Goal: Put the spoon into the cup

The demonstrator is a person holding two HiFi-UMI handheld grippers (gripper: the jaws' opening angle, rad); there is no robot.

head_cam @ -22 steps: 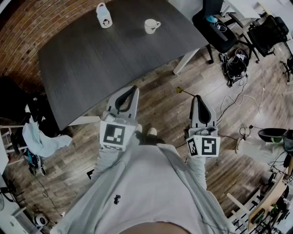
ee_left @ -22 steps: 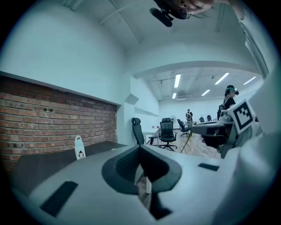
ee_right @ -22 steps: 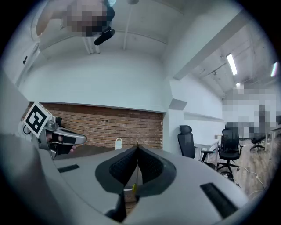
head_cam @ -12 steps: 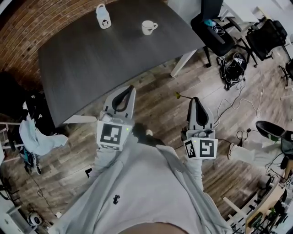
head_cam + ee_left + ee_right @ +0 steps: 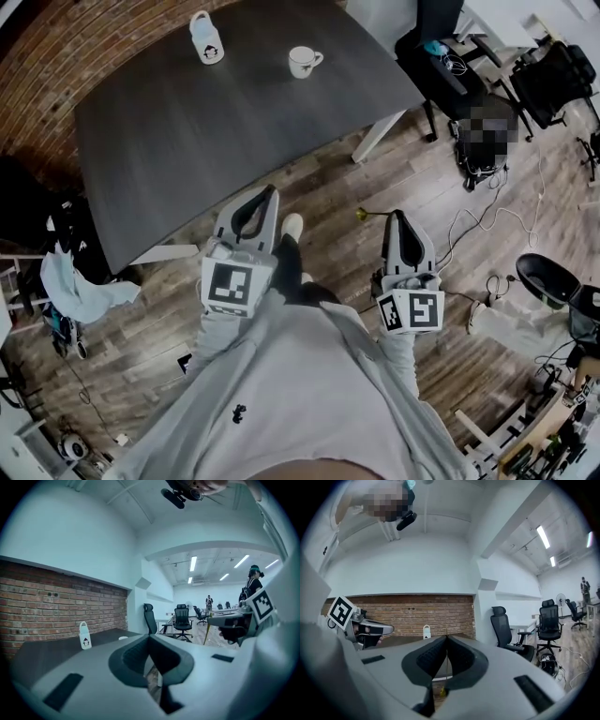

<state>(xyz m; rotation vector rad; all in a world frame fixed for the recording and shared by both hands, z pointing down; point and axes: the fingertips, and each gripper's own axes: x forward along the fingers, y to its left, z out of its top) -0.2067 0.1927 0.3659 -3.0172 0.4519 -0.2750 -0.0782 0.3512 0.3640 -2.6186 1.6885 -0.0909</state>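
The person stands on the wooden floor [image 5: 328,187] just off the near edge of the dark table [image 5: 216,141], a gripper in each hand, both short of that edge and not over the tabletop. The right gripper [image 5: 395,214] is off the table's near right corner, roughly level, with its jaws closed on the spoon [image 5: 362,214]. The thin handle is pinched between the tips, and the yellowish end sticks out from them toward the table's white leg [image 5: 380,136]. In the right gripper view the handle runs as a fine line up between the closed jaws, with the yellow end low in the gap. The left gripper [image 5: 273,189] is just in front of the table's near edge, tilted slightly downward. Its jaw tips meet and nothing is between them; through the oval gap behind the tips only floor shows. The white cup [image 5: 302,62] stands upright on the far part of the table, handle to the right, well away from both grippers. A white bottle [image 5: 206,37] with a penguin print stands at the table's far edge, left of the cup and apart from it. A black office chair [image 5: 441,56] sits beyond the table's right end, and a pale cloth [image 5: 80,291] hangs off to its left.
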